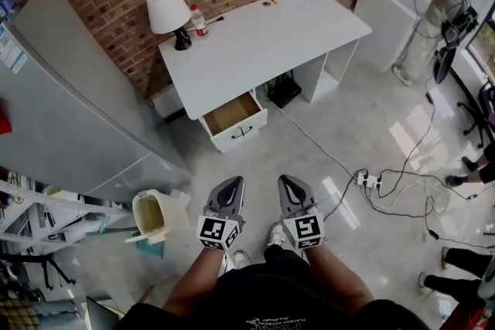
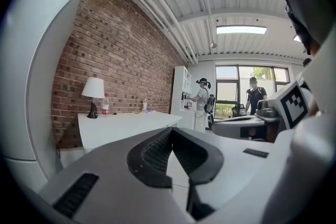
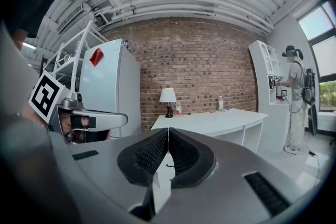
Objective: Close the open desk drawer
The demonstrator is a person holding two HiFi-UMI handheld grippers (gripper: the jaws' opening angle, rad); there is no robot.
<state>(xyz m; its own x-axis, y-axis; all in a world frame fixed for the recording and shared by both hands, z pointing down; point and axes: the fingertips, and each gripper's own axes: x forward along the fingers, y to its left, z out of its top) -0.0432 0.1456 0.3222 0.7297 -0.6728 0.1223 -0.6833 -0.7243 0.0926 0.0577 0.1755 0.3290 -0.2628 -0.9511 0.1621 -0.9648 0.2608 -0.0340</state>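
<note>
The white desk (image 1: 263,39) stands against the brick wall, well ahead of me. Its drawer (image 1: 233,120) at the front left is pulled out, showing a bare brown inside and a dark handle on its white front. My left gripper (image 1: 234,183) and right gripper (image 1: 286,182) are held side by side low over the floor, short of the drawer, and touch nothing. Both are shut and hold nothing. In the left gripper view the left gripper (image 2: 170,130) points at the desk (image 2: 126,123). In the right gripper view the right gripper (image 3: 168,129) points at the desk (image 3: 210,120).
A lamp (image 1: 168,11) and bottles (image 1: 199,21) stand on the desk. A grey fridge (image 1: 69,104) is at the left, with a white bin (image 1: 152,216) near my left foot. A power strip and cables (image 1: 369,182) lie on the floor at the right. A person (image 1: 441,4) stands at the far shelf.
</note>
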